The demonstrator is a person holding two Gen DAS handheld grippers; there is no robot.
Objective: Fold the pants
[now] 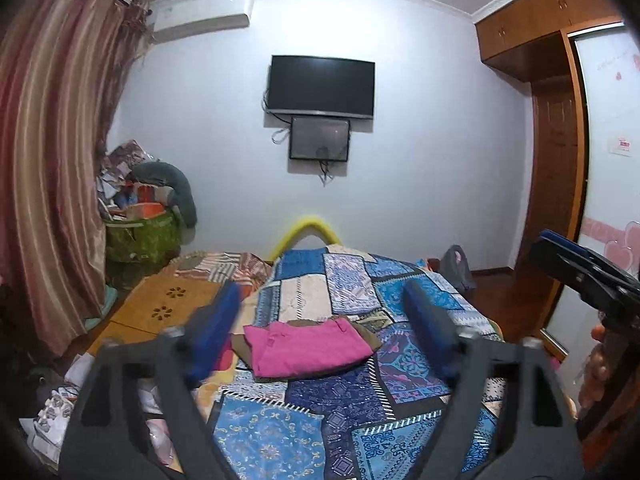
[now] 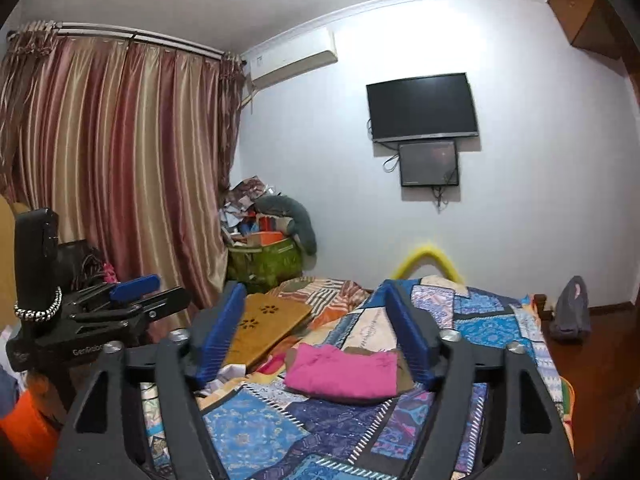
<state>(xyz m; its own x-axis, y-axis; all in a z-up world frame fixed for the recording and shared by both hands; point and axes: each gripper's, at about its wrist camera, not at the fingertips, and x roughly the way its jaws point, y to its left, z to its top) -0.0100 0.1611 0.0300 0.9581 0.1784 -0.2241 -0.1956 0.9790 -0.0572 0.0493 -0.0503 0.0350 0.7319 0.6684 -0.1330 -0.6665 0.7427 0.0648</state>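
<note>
While held up above the patchwork bedspread (image 1: 404, 384), left gripper (image 1: 324, 300) with jaws spread wide, nothing between the blue pads (image 1: 430, 322). Beyond and between those jaws, folded pink pants (image 1: 306, 346) lying flat on the bedspread, atop a brown garment (image 1: 370, 336) whose edges peek out behind and to the right. No contact between fingers and cloth.

Right gripper (image 2: 316, 304) likewise raised, jaws wide, empty. Seen past its fingertips, same pink pants (image 2: 342, 372) lower between the jaws, nearer the right finger, brown garment (image 2: 406, 378) underneath. Also visible at the right edge of the left view (image 1: 576, 264), well apart from the pants, off the bed's side.

Left of the left jaw, wooden board (image 1: 164, 308) with flower-shaped cutouts beside the bedspread; further left, striped curtain (image 1: 52, 168) and green bag (image 1: 140, 236) stuffed with clutter. Straight ahead between the jaws, dark television (image 1: 321, 86) on the wall, smaller screen (image 1: 319, 138) just below it, yellow arch (image 1: 308, 226) at the bed's far end. Right of the right jaw, grey bag (image 1: 456, 266) on the floor, wooden wardrobe (image 1: 552, 128) beyond. Air conditioner (image 1: 200, 18) high on the wall, upper left.
</note>
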